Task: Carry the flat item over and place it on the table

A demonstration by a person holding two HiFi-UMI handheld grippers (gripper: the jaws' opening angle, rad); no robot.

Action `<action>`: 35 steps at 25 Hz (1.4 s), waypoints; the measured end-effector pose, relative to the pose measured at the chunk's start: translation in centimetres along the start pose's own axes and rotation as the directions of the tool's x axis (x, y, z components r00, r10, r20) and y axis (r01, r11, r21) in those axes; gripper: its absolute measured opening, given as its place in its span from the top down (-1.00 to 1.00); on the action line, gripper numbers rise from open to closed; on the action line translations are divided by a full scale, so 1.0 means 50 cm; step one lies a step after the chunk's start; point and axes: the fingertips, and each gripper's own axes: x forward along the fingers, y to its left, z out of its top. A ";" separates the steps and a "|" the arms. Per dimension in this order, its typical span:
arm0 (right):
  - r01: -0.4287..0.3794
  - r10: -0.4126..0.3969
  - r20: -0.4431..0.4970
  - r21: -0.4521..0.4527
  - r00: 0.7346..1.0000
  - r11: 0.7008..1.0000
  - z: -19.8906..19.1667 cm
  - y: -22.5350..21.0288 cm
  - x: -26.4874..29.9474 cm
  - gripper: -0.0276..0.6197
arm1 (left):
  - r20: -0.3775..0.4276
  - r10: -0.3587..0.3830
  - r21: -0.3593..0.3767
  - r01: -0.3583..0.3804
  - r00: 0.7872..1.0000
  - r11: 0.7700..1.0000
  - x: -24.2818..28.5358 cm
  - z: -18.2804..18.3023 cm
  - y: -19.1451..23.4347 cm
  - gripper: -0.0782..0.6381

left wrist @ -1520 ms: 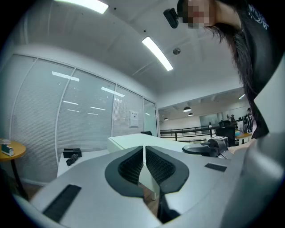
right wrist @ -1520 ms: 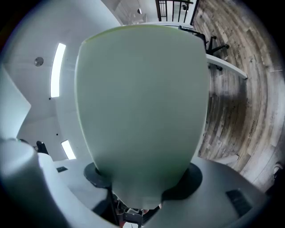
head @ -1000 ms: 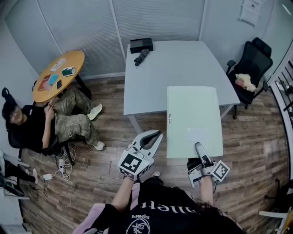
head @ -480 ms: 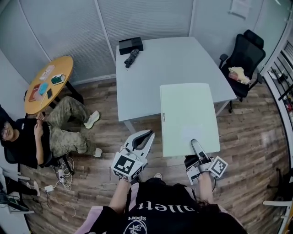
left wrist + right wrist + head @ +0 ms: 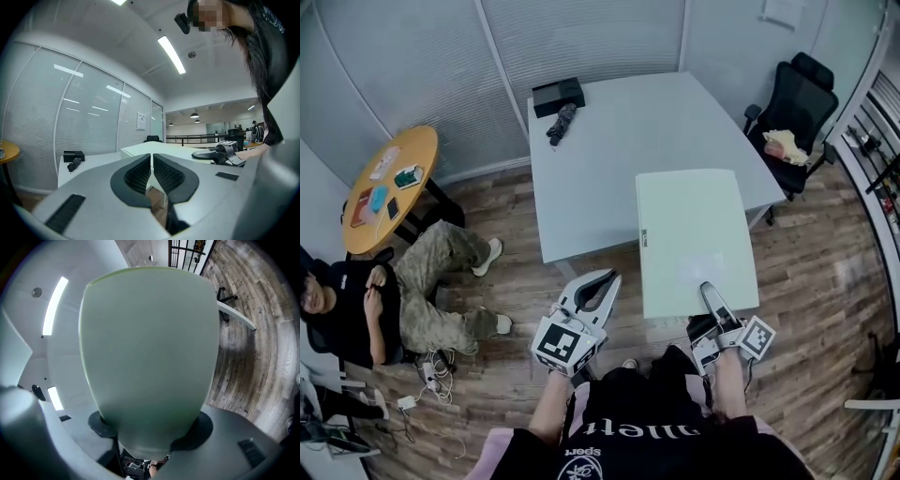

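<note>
Firmly, the right claw (image 5: 711,292) clamps the pale green board (image 5: 694,234); the left claw (image 5: 602,285) sits closed, empty.

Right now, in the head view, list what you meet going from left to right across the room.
Round wooden table → left gripper → pale green flat panel → black office chair.

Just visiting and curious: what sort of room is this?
Probably an office meeting room: a large grey table, a black office chair, and glass partition walls with closed blinds.
</note>
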 end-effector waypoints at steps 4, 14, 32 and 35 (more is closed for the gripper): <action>0.011 -0.011 0.004 0.003 1.000 1.000 0.030 -0.013 0.017 0.04 | -0.007 0.003 -0.005 -0.003 1.000 1.000 0.023 -0.006 0.012 0.68; 0.005 -0.004 -0.055 0.015 0.998 1.000 0.149 -0.070 0.141 0.04 | -0.028 0.080 -0.008 -0.081 0.996 0.997 0.140 -0.023 0.083 0.69; 0.058 -0.050 -0.314 0.016 0.948 0.998 0.466 -0.203 0.414 0.04 | -0.054 0.311 -0.031 -0.313 0.949 0.949 0.476 0.011 0.194 0.68; 0.060 -0.049 -0.340 0.023 0.939 0.998 0.481 -0.224 0.460 0.04 | -0.078 0.343 -0.023 -0.346 0.936 0.938 0.481 0.008 0.208 0.69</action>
